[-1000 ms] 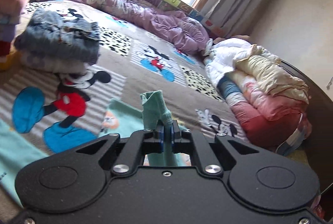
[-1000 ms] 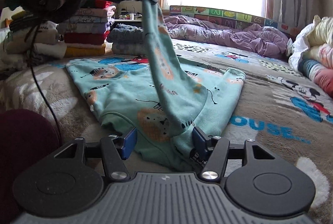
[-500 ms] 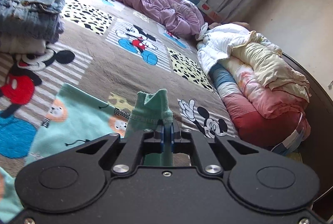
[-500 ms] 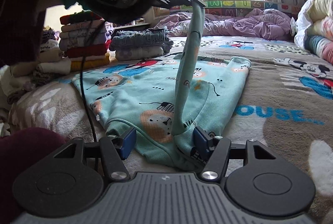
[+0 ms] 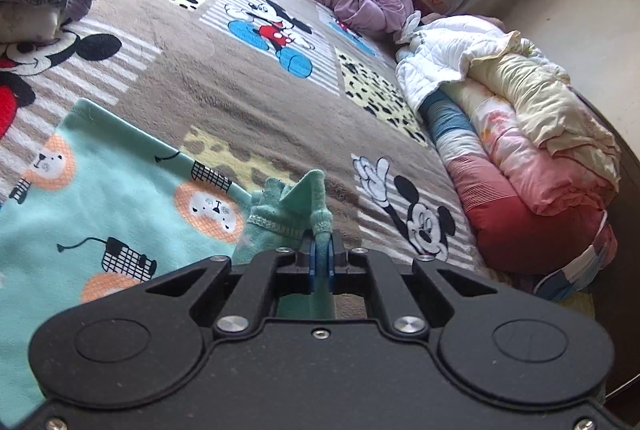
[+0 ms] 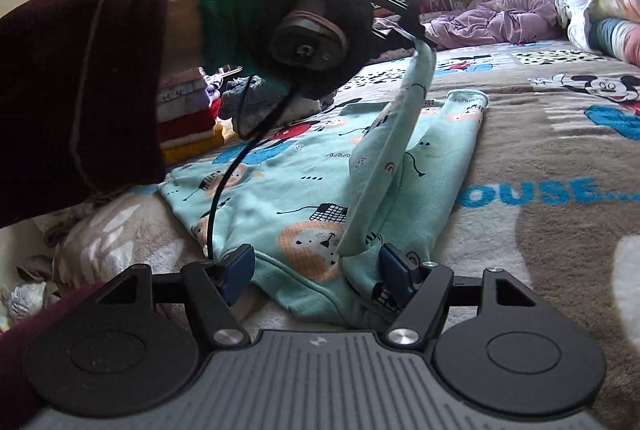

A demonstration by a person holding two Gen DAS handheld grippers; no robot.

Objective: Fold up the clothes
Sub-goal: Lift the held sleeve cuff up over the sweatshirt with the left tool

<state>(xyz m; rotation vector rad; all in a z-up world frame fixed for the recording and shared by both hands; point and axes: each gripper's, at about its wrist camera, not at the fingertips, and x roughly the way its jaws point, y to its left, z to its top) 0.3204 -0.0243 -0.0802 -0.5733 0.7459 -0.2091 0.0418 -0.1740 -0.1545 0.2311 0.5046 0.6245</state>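
Left gripper (image 5: 319, 262) lowered, clamping sleeve (image 6: 394, 146); angled downward

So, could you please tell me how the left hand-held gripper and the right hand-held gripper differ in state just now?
The left hand-held gripper is shut on the mint sleeve, holding its cuff up off the bed; the right hand-held gripper grips nothing, its jaws opening with the mint top lying between them. The left is raised above the top; the right sits low at the top's near edge. Both carry blue pads.
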